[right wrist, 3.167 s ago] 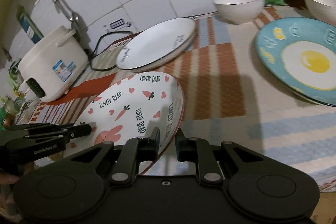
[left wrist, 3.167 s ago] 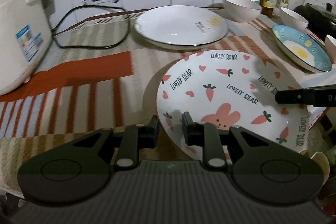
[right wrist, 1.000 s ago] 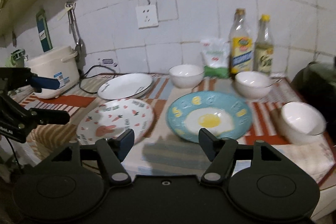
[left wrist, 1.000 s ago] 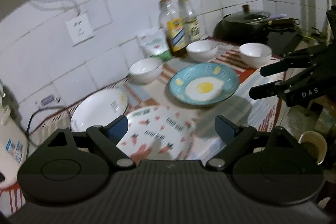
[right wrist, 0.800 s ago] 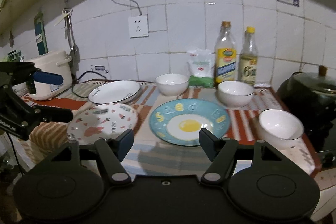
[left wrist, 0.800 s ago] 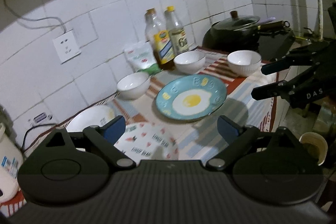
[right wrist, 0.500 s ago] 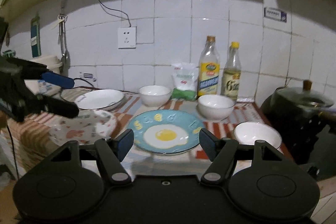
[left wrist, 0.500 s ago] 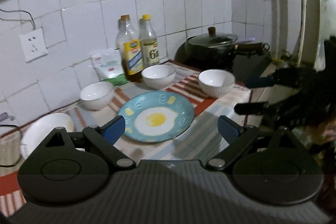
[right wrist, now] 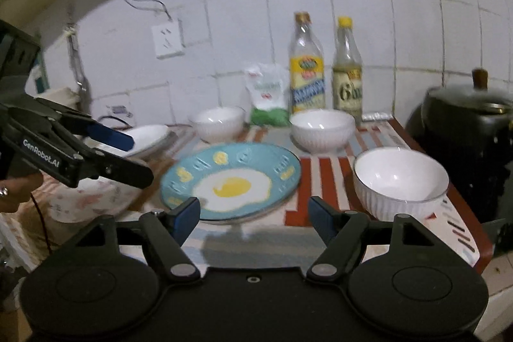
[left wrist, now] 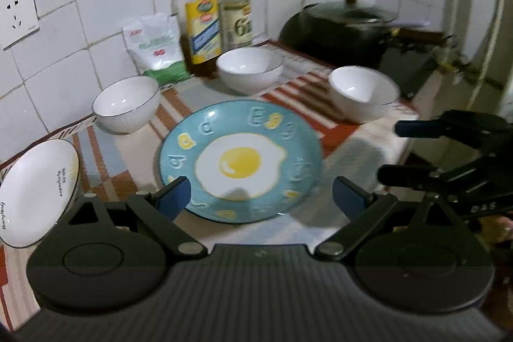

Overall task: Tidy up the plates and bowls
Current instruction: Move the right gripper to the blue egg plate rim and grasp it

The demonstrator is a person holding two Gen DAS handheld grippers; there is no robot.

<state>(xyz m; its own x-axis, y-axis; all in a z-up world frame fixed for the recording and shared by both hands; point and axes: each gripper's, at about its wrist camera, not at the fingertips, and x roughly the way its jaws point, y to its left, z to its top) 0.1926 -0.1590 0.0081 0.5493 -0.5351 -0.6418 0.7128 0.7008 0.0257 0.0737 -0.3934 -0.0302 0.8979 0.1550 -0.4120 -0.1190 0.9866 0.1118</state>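
Note:
A blue plate with a fried-egg picture [left wrist: 240,159] [right wrist: 231,181] lies on the striped cloth. My left gripper [left wrist: 261,197] stands open just in front of its near rim, holding nothing. My right gripper [right wrist: 255,213] hangs before the plate's near right edge; its jaws are opening with nothing between them. Three white bowls stand behind and to the right: one at back left [left wrist: 126,103], one at back middle [left wrist: 250,69], one at the right [left wrist: 364,92] [right wrist: 400,178]. A white plate [left wrist: 35,191] lies at the left. The carrot-print plate [right wrist: 89,201] shows blurred under the left gripper [right wrist: 138,157].
Two oil bottles [left wrist: 200,12] [right wrist: 348,76] and a white-green bag [left wrist: 154,47] stand against the tiled wall. A black lidded pot [left wrist: 340,28] [right wrist: 471,130] fills the right end of the counter. The counter's front edge [right wrist: 288,246] runs just below both grippers.
Both grippers, earlier closed on the carrot-print plate's rim, now stand open. Both views have swung right and drawn nearer to the blue egg plate and the bowls.

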